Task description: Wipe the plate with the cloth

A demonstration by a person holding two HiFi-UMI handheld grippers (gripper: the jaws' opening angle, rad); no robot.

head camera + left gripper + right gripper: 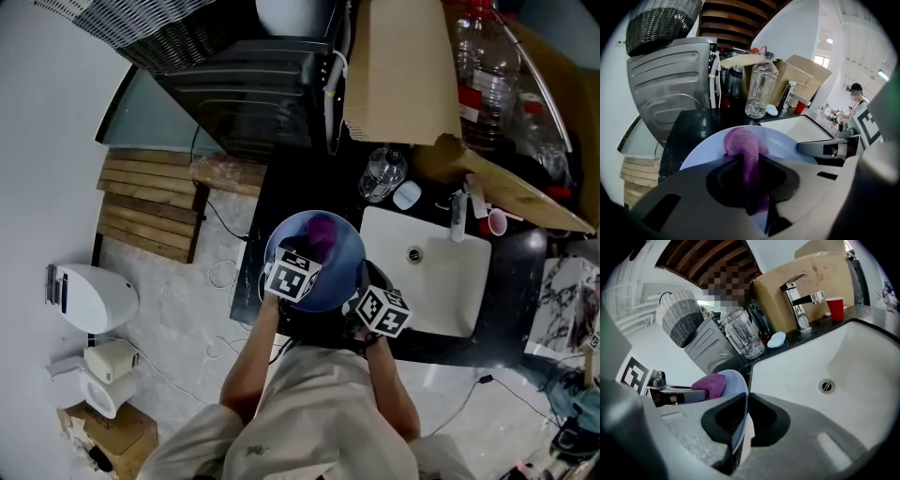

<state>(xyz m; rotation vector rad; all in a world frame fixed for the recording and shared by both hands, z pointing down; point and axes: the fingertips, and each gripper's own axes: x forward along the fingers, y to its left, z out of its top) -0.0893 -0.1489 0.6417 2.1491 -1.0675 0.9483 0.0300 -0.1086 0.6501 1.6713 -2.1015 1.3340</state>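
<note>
A pale blue plate (339,255) is held above the dark counter, left of the sink. My right gripper (742,420) is shut on the plate's (738,390) near rim, which runs edge-on between its jaws. My left gripper (749,180) is shut on a purple cloth (743,145), whose bunched end rests on the plate's face (787,140). In the head view the cloth (322,230) lies on the plate's upper middle, with the left gripper (298,265) over the plate's left part and the right gripper (367,296) at its right rim.
A white sink (441,281) with a chrome tap (457,212) lies right of the plate. A clear plastic bottle (382,174), a small pale soap (407,195) and a red cup (497,223) stand behind. A cardboard box (398,70) and a dark appliance (253,80) are further back.
</note>
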